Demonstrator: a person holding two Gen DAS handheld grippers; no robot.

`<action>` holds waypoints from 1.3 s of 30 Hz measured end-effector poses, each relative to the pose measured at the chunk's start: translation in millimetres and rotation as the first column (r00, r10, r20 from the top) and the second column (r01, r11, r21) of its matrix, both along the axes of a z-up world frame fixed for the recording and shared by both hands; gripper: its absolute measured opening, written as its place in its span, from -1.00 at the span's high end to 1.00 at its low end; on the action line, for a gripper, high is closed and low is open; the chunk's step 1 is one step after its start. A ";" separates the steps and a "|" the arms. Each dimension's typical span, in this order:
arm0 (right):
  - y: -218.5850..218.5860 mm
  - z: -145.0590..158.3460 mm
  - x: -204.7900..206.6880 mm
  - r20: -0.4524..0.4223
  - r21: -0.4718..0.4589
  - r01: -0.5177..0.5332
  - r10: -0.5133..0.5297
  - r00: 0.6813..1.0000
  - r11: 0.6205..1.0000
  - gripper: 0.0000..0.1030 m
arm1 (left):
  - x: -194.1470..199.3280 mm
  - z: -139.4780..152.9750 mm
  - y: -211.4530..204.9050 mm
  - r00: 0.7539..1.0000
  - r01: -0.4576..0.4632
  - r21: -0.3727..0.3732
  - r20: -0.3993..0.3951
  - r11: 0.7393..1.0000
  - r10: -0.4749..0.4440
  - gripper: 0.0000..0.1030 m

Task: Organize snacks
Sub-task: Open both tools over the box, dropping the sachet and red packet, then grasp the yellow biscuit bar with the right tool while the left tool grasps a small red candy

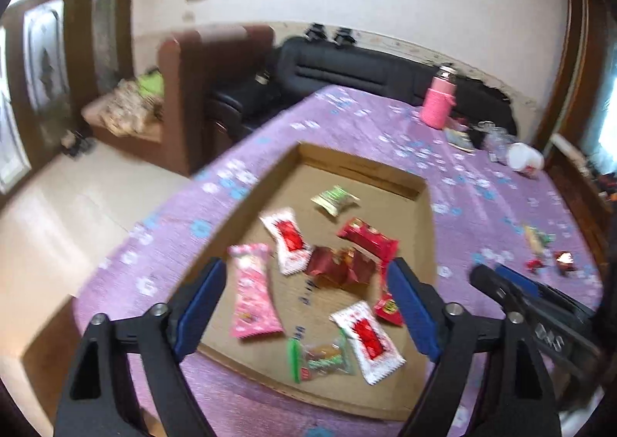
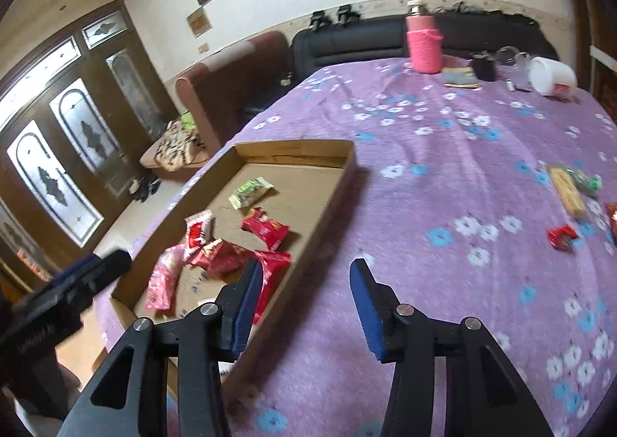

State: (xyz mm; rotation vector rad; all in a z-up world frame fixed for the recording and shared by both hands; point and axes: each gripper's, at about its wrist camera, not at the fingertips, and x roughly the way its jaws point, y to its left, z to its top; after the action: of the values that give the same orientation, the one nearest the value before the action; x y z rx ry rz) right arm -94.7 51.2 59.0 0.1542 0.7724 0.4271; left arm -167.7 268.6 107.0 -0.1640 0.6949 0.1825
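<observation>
A shallow cardboard tray (image 1: 358, 167) (image 2: 343, 182) lies on the purple flowered tablecloth and holds several snack packets: a pink bar (image 1: 252, 292), white-and-red packets (image 1: 287, 240), red packets (image 1: 368, 238) (image 2: 266, 231) and a green one (image 1: 334, 199) (image 2: 250, 191). My left gripper (image 1: 306, 306) is open and empty above the tray's near end. My right gripper (image 2: 304, 302) is open and empty over the tray's right wall; it shows in the left wrist view (image 1: 501, 283). Loose snacks (image 2: 568, 188) (image 1: 538, 240) and a small red packet (image 2: 562, 236) lie on the cloth to the right.
At the table's far end stand a pink bottle (image 2: 423, 40) (image 1: 439, 101), a white tub on its side (image 2: 551, 76), glass jars and a small booklet. Sofas (image 2: 370, 42) and glass doors are beyond the table's left edge.
</observation>
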 end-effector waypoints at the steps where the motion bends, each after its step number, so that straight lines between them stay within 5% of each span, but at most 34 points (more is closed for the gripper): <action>1: -1.0 -0.1 -6.1 0.009 -0.007 0.004 -0.004 1.000 1.000 0.01 | -0.7 2.0 -3.1 1.000 -0.008 0.023 0.006 1.000 0.008 -0.72; 7: 4.4 4.8 -30.0 0.092 -0.068 -0.013 0.019 0.996 0.998 -0.21 | -2.7 7.6 -23.1 1.000 0.004 0.087 0.001 0.996 -0.004 -0.72; 23: -0.5 0.6 -37.4 0.095 -0.037 -0.028 0.032 0.995 0.999 -0.21 | 0.1 11.3 -58.4 0.999 0.038 0.173 -0.030 0.984 -0.033 -0.72; 39: -52.3 -11.4 -21.9 0.043 0.001 0.044 -0.044 0.998 0.999 -0.21 | 12.7 8.6 -81.2 0.989 0.141 0.128 -0.061 0.982 -0.134 -0.72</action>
State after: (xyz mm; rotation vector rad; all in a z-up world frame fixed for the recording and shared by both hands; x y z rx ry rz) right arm -116.6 -1.1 47.6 0.1609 0.7255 0.3875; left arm -155.1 187.4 115.6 0.0158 0.7409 0.1002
